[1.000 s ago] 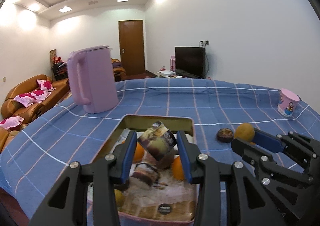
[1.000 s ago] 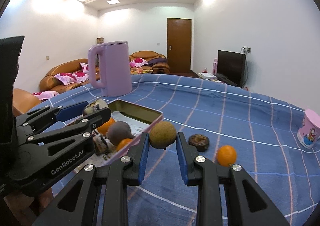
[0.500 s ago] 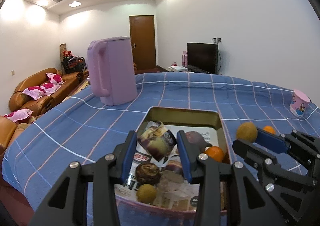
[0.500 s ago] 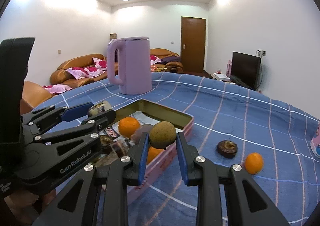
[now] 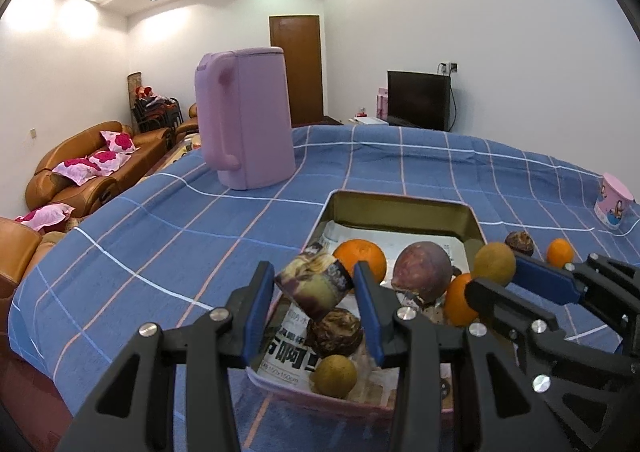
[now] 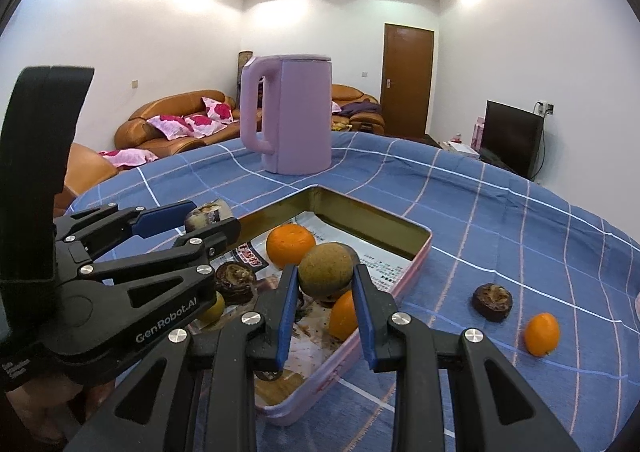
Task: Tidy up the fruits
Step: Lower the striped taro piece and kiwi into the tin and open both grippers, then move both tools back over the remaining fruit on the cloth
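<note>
While left tongs [image 5: 314, 288] pinch a packet [image 5: 316, 284], right tongs [image 6: 326, 288] clamp brown fruit [image 6: 326, 272] above the tray [image 6: 416, 264].

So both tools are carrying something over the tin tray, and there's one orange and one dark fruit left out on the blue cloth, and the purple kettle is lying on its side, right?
Not quite: the purple kettle stands upright on the blue cloth, as the right wrist view shows. The rest holds: both tools carry something over the tin tray, and one orange and one dark fruit lie outside it.

Glossy metal tray [image 5: 404, 208] lined with printed paper [image 5: 288, 356], on matt checked cloth [image 5: 160, 236]; smooth matt plastic kettle [image 5: 248, 120]; rough-skinned brown fruit [image 6: 326, 270].
</note>
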Demonstrator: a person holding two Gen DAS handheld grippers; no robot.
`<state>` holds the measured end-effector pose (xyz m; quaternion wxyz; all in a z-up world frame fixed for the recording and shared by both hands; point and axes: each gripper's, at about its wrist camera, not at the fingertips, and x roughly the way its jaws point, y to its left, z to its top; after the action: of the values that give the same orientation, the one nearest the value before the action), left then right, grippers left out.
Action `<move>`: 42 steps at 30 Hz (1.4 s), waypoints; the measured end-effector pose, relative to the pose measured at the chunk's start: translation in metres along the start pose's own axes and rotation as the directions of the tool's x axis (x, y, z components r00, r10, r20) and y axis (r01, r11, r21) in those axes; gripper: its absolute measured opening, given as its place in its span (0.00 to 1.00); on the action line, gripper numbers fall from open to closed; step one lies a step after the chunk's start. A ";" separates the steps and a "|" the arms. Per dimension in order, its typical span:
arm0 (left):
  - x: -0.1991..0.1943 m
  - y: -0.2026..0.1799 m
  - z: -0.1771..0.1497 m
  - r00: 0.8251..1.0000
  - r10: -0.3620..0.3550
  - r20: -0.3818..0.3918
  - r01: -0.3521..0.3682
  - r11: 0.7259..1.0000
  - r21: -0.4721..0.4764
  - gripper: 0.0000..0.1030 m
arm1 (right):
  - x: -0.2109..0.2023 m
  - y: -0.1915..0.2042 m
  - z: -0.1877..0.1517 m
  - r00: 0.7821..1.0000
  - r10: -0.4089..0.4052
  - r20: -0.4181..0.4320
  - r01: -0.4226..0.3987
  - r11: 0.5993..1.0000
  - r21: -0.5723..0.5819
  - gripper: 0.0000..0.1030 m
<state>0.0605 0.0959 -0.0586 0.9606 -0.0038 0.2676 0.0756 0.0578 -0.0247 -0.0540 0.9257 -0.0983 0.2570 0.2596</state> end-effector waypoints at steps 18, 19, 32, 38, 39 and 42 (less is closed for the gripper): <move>0.011 -0.002 -0.006 0.999 0.004 -0.047 -0.003 1.000 0.024 0.42 | 0.021 0.004 -0.001 0.993 0.039 -0.112 -0.041 0.999 -0.013 0.29; 0.011 -0.002 -0.006 0.999 0.005 -0.047 -0.004 1.000 0.025 0.42 | 0.022 0.003 -0.001 0.992 0.041 -0.119 -0.043 0.999 -0.010 0.29; 0.009 0.001 -0.008 0.998 0.027 -0.049 -0.026 0.999 0.019 0.52 | 0.026 0.000 -0.002 0.989 0.056 -0.140 -0.057 0.998 -0.001 0.29; 0.001 0.002 -0.004 0.999 0.024 -0.026 -0.024 1.000 0.001 0.72 | 0.010 -0.003 -0.004 0.996 0.018 -0.084 -0.019 1.000 -0.006 0.35; -0.002 -0.001 -0.002 1.000 0.017 -0.017 -0.017 1.000 0.003 0.73 | 0.003 -0.007 -0.004 0.998 0.012 -0.067 -0.012 1.000 -0.007 0.41; -0.011 -0.016 0.003 1.000 -0.011 0.004 0.011 1.000 0.026 0.73 | -0.011 -0.022 -0.004 0.999 -0.018 -0.049 0.019 1.000 0.010 0.49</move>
<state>0.0553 0.0785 -0.0511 0.9614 0.0071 0.2667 0.0670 0.0599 -0.0497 -0.0508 0.9220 -0.1023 0.2799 0.2472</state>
